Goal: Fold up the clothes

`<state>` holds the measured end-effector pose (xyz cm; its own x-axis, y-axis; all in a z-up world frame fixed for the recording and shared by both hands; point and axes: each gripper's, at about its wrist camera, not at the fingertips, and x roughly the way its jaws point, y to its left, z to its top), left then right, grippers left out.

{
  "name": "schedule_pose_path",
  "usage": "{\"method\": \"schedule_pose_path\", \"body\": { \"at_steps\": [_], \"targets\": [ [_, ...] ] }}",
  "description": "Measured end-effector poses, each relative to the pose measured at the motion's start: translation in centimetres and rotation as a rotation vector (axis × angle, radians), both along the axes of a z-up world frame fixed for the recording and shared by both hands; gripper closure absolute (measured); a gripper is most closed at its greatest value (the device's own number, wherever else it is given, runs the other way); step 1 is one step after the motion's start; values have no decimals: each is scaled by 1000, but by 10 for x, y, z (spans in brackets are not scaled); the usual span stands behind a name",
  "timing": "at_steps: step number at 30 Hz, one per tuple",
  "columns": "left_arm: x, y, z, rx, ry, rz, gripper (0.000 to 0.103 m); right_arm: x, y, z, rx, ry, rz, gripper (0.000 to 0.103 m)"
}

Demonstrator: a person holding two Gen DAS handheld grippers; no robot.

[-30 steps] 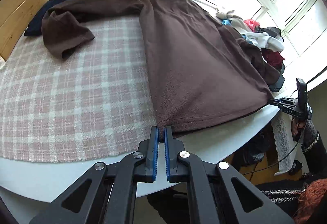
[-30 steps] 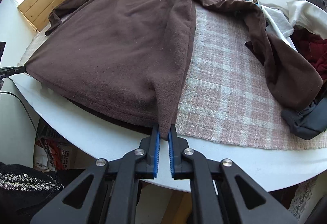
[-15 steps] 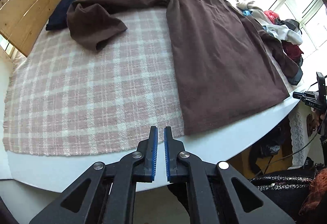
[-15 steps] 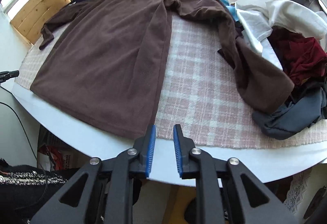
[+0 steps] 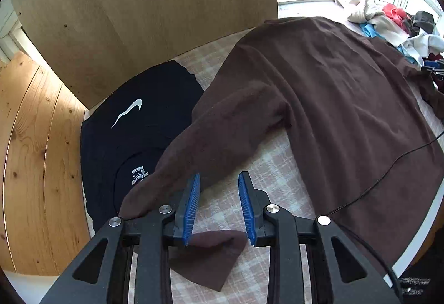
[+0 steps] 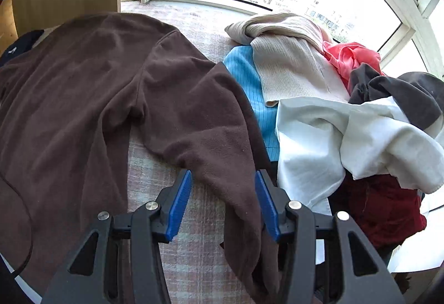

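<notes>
A brown fleece top (image 5: 341,98) lies spread flat on a pink checked cloth (image 5: 272,173). Its left sleeve (image 5: 222,137) runs down towards my left gripper (image 5: 218,179), which is open above the cloth, with the sleeve's cuff (image 5: 211,256) lying under the fingers. In the right wrist view the same top (image 6: 69,98) fills the left side, and its right sleeve (image 6: 219,132) passes between the blue pads of my open right gripper (image 6: 223,176). Neither gripper holds cloth.
A folded black T-shirt (image 5: 138,123) with a white swoosh lies left of the brown sleeve, by a wooden panel (image 5: 144,7). A pile of clothes (image 6: 333,115) in beige, blue, white, red and grey sits to the right. A black cable (image 5: 388,173) crosses the top's hem.
Both grippers let go of the hem corners, opened, and moved up the table to the sleeves. The left now hovers over the left cuff, the right straddles the right sleeve.
</notes>
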<state>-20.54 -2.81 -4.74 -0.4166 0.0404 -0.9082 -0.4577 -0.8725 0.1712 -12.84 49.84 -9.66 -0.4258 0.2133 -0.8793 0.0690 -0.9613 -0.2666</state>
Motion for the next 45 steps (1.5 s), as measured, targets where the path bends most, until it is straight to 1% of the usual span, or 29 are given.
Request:
{"method": "schedule_pose_path", "body": {
  "at_steps": [3, 5, 6, 7, 8, 10, 14, 15, 18, 20, 21, 23, 24, 26, 27, 28, 30, 31, 33, 36, 39, 41, 43, 45],
  "targets": [
    [-15, -10, -30, -46, -63, -15, 76, -10, 6, -22, 27, -38, -12, 56],
    [-25, -16, -48, -44, -100, -10, 76, -18, 15, -33, 25, -54, -30, 56],
    [-30, -19, -56, -35, -123, -4, 78, -21, 20, -35, 8, -65, -47, 63],
    [-34, -21, -61, -26, -138, 5, 86, -24, 25, -35, -13, -73, -66, 84],
    [-38, -24, -65, -17, -150, 14, 91, -25, 29, -33, -13, -76, -75, 90],
    [-42, -29, -67, 15, -163, 18, 92, -25, 34, -28, 19, -74, -78, 93],
    [-42, -40, -66, 62, -181, 17, 93, -26, 45, -17, 83, -70, -85, 93],
    [-41, -42, -66, 72, -183, 19, 93, -26, 47, -14, 99, -69, -86, 88],
    [-37, -44, -66, 83, -182, 21, 93, -26, 55, -6, 147, -66, -91, 86],
    [-35, -45, -63, 84, -183, 25, 93, -19, 53, 1, 152, -72, -63, 82],
    [-34, -45, -60, 83, -183, 28, 93, -12, 51, 6, 147, -73, -53, 78],
    [-29, -46, -51, 85, -173, 37, 93, 5, 47, 21, 134, -62, -33, 76],
    [-26, -47, -44, 89, -159, 45, 93, 10, 43, 31, 110, -47, -16, 76],
    [-17, -45, -25, 117, -138, 59, 93, 16, 33, 53, 36, -7, 28, 76],
    [-13, -44, -16, 133, -129, 67, 91, 13, 28, 62, -18, 18, 53, 72],
    [-11, -40, -7, 152, -121, 59, 87, 2, 21, 68, -71, 44, 80, 61],
    [-15, -25, 9, 187, -104, 27, 85, -29, 7, 75, -139, 95, 126, 52],
    [-22, -13, 16, 204, -96, 9, 83, -48, 0, 75, -148, 119, 142, 52],
    [-46, 13, 24, 251, -72, -12, 77, -92, -12, 64, -178, 129, 165, 52],
    [-94, 54, 28, 372, -55, -29, 76, -159, -30, 35, -243, 104, 199, 52],
    [-138, 98, 21, 456, -44, -33, 76, -213, -42, 11, -346, 90, 195, 52],
    [-169, 123, 14, 496, -40, -29, 76, -244, -50, -3, -422, 68, 187, 53],
    [-194, 143, 4, 527, -50, -16, 76, -268, -64, -15, -430, 59, 203, 53],
    [-215, 161, -6, 539, -57, -11, 76, -288, -77, -27, -436, 41, 223, 53]
  ]
}}
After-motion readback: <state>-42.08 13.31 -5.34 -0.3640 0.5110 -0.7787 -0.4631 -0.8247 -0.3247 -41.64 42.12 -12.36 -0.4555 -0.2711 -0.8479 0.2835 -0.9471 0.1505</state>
